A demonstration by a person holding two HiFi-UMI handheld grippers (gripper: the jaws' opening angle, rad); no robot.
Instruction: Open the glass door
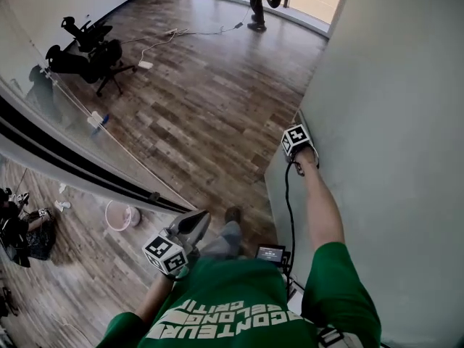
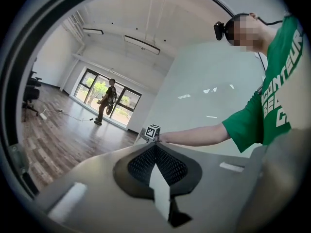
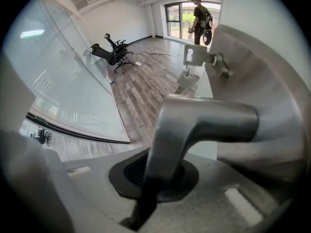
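The frosted glass door stands along my right side. Its metal lever handle fills the right gripper view, and my right gripper is shut on it, pointing steeply down. From the head view, the right gripper sits against the door's near edge at the end of an outstretched arm. My left gripper hangs free in front of my body, shut and with nothing in it. In its own view the left gripper points level toward the door, with the right gripper's marker cube beyond it.
A glass wall with a black floor track runs diagonally on the left. A tipped black office chair and a cable lie on the wood floor. A person stands by the far windows. A white bowl sits near the track.
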